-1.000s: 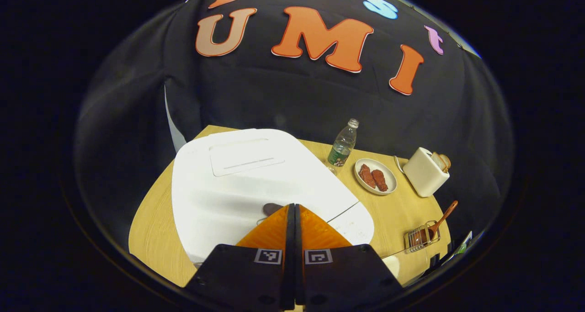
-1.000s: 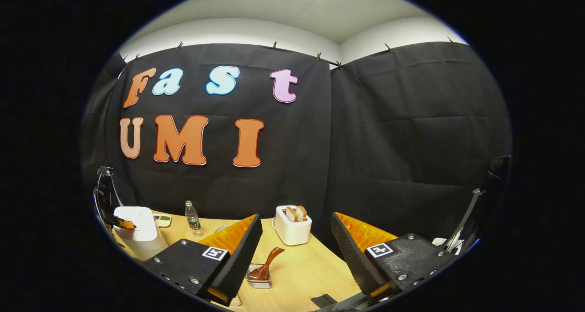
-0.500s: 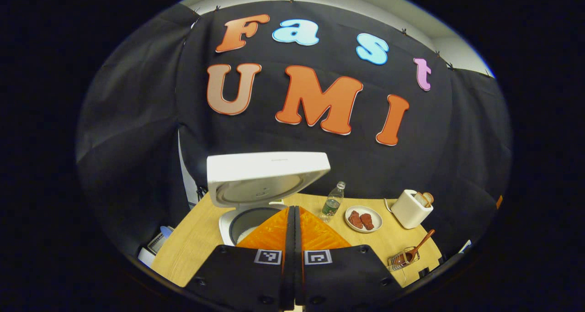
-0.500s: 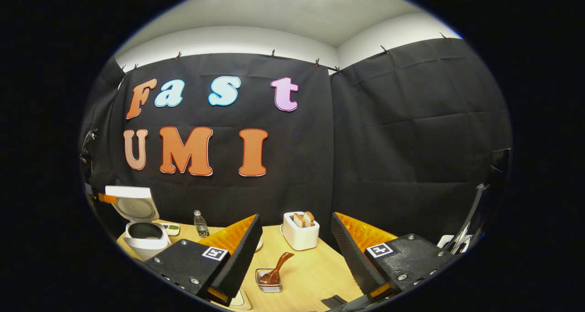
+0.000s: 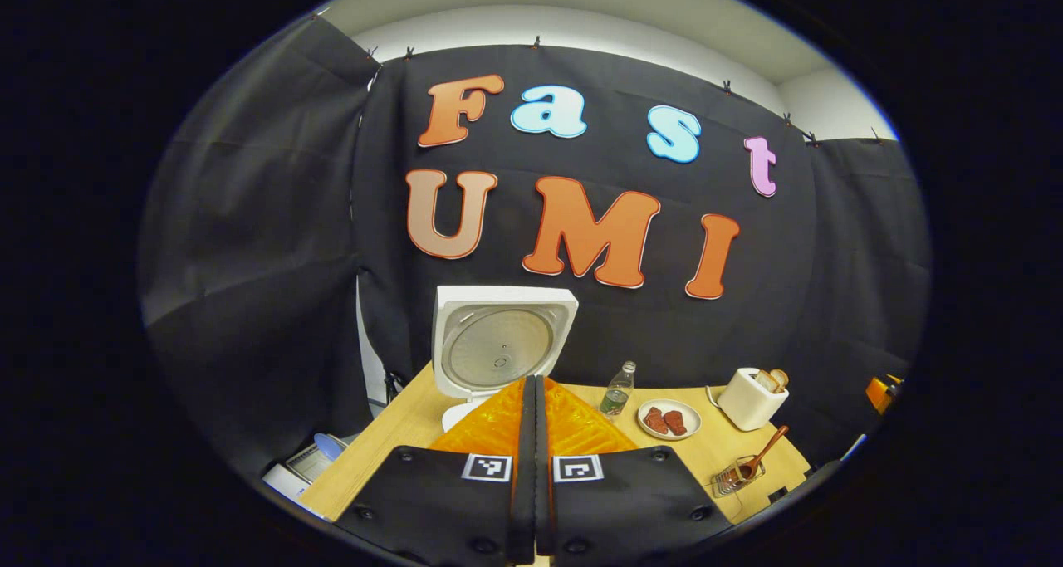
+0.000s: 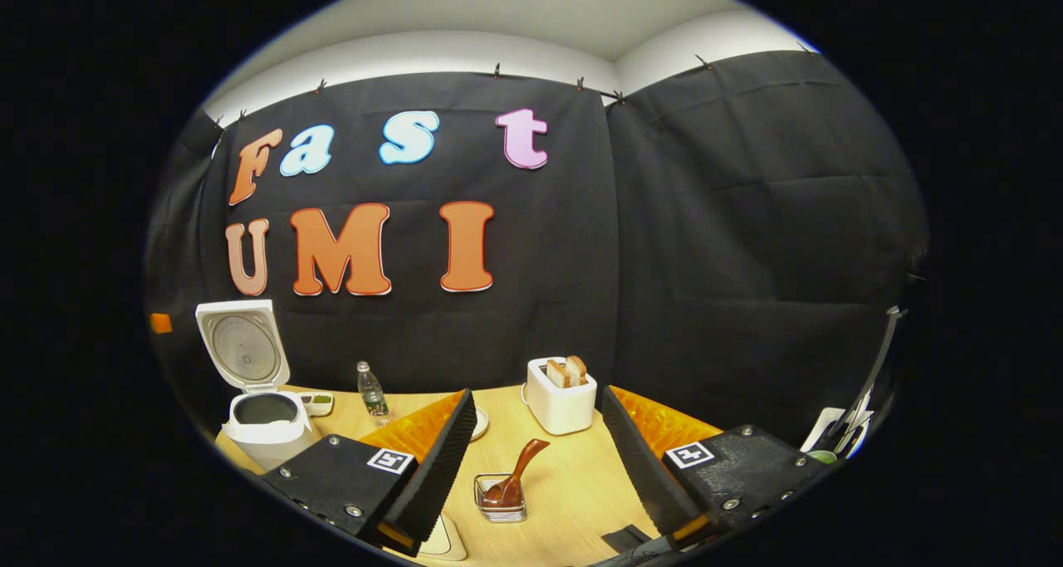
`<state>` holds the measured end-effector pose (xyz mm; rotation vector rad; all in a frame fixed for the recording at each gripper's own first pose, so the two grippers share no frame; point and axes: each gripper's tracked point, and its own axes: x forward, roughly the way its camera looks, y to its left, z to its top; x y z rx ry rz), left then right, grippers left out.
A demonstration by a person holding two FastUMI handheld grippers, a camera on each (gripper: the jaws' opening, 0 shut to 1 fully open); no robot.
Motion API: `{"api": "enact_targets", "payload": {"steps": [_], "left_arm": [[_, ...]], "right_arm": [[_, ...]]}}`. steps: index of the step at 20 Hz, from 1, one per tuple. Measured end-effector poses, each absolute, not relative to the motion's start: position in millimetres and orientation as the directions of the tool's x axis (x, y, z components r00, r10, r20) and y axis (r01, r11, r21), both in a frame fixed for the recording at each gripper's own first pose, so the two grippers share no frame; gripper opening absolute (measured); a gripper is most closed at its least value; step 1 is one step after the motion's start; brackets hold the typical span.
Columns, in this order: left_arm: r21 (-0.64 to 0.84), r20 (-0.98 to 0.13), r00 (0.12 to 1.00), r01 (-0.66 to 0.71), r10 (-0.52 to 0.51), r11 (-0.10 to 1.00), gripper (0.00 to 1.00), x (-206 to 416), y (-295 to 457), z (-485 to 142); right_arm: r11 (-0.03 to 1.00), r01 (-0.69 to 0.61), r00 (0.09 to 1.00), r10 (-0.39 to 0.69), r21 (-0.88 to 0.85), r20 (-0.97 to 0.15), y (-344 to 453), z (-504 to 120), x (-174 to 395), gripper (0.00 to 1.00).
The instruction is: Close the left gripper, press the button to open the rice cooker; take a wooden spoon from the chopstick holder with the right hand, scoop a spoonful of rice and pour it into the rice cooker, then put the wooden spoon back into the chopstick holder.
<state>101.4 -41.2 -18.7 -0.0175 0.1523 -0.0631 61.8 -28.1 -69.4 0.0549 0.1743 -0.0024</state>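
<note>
The white rice cooker (image 6: 262, 426) stands at the table's left end with its lid (image 5: 498, 343) swung up, the dark pot showing in the right gripper view. My left gripper (image 5: 536, 384) is shut with nothing between its orange fingers, pulled back from the cooker, whose body it hides. A brown wooden spoon (image 6: 516, 474) leans in the small wire chopstick holder (image 6: 500, 499) on the table. My right gripper (image 6: 536, 426) is open and hangs above and just behind that holder, the spoon (image 5: 760, 455) lying between its two fingers in its view.
A clear water bottle (image 5: 616, 391), a white plate with two reddish pieces (image 5: 668, 419) and a white toaster with bread (image 6: 560, 397) stand along the back of the wooden table (image 6: 573, 484). A small device (image 5: 311, 459) lies off the table's left edge.
The cooker's lid has sprung from flat to fully upright. My left gripper has drawn back and tilted up from the cooker. My right gripper has edged closer to the spoon holder.
</note>
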Motion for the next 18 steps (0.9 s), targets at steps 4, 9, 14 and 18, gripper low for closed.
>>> {"api": "enact_targets", "payload": {"steps": [4,9,14,18], "left_arm": [[-0.004,-0.115,0.993,0.015,-0.015,1.0,0.05,89,-27,-3],[0.033,-0.074,0.993,-0.085,0.087,0.996,0.13,80,-4,12],[0.032,-0.033,0.989,-0.14,0.142,0.99,0.49,68,13,19],[0.019,-0.025,0.983,-0.179,0.179,0.984,0.77,63,24,19]], "right_arm": [[0.996,0.015,0.966,0.007,0.085,-0.26,-30,-112,97,0.95],[0.992,0.026,0.901,0.029,0.122,-0.433,-29,-194,134,0.95],[0.983,0.041,0.823,0.069,0.18,-0.563,-18,-260,157,0.94],[0.969,0.078,0.792,0.082,0.234,-0.605,-15,-285,178,0.89]]}}
